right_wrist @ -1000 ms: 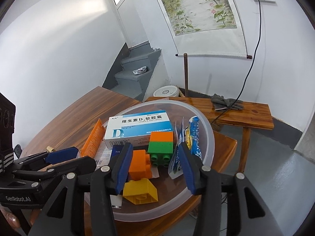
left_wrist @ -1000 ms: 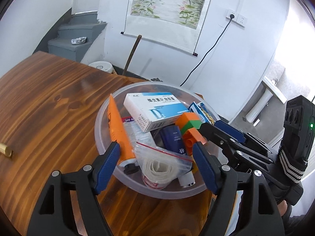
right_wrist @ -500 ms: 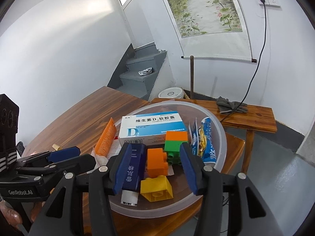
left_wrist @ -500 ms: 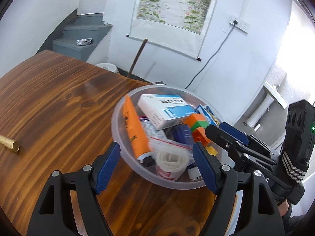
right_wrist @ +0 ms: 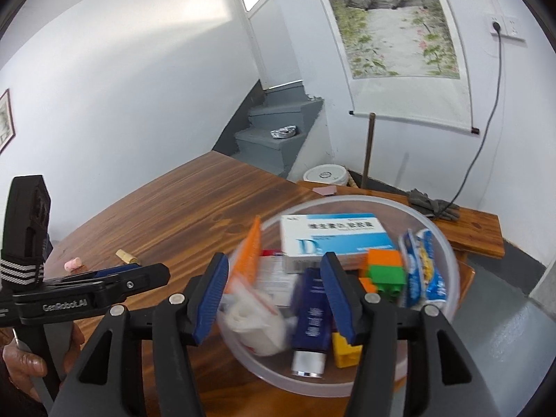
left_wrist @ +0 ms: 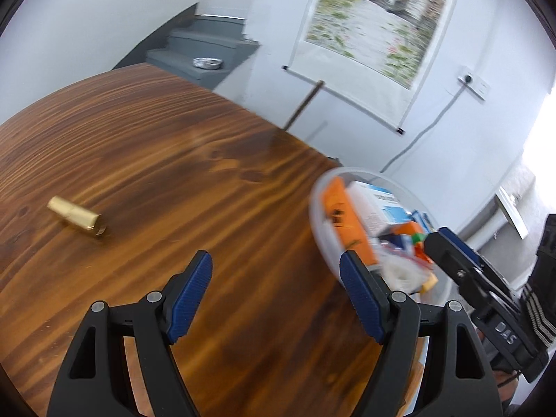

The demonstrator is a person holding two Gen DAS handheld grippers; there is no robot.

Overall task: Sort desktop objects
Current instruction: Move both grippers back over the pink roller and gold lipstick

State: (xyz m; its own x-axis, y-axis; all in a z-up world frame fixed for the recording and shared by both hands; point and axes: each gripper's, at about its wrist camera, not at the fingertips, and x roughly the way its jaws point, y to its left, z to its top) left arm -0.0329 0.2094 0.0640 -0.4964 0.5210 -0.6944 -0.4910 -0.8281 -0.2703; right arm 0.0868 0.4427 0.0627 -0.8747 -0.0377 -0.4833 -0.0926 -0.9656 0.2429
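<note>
Mostly sorted: bowl (right_wrist: 448,243) near desk (left_wrist: 173,173) edge already full of box, tube, blocks, packets, with gold tube (left_wrist: 74,216) and pink bit (right_wrist: 72,264) left out; left gripper (left_wrist: 276,295) wide open, empty; right gripper (right_wrist: 274,299) opening, gripping nothing

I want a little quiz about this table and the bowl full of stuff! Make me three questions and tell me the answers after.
1. True or false: the gold tube lies inside the bowl.
2. Which block sits on top of the green block? A) yellow B) orange C) blue
3. Fill in: the white and blue box shows a big letter ___.

Key: 1 false, it lies on the wooden table. 2 B, the orange block. 3 D.
</note>
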